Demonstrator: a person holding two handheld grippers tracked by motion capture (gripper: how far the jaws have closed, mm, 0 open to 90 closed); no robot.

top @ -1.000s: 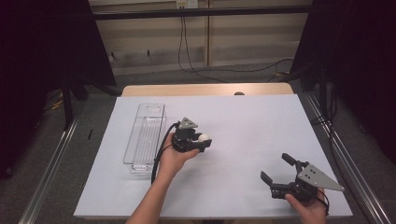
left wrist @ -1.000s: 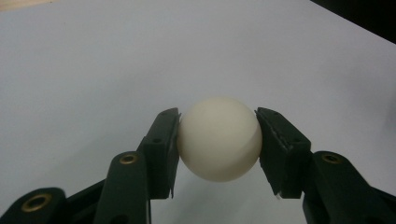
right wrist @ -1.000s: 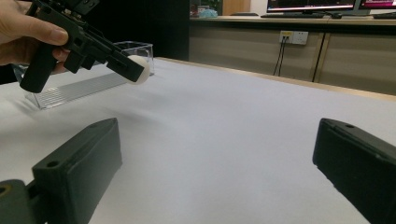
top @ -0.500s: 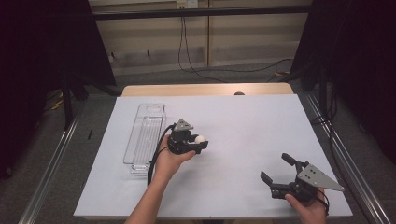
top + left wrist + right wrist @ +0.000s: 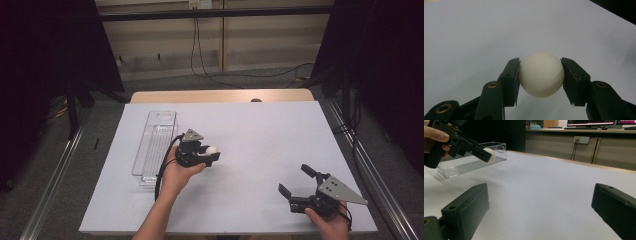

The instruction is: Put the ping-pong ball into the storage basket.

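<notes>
Ball is clamped between the jaws of our left gripper, off the white table near its left edge. We see the clear tray just to the left of it, long axis running from the near edge to the far edge. Our right gripper waits at the near-right corner, jaws wide apart and holding nothing, well away, so we judge the left hand is the 1 to carry it over.
</notes>
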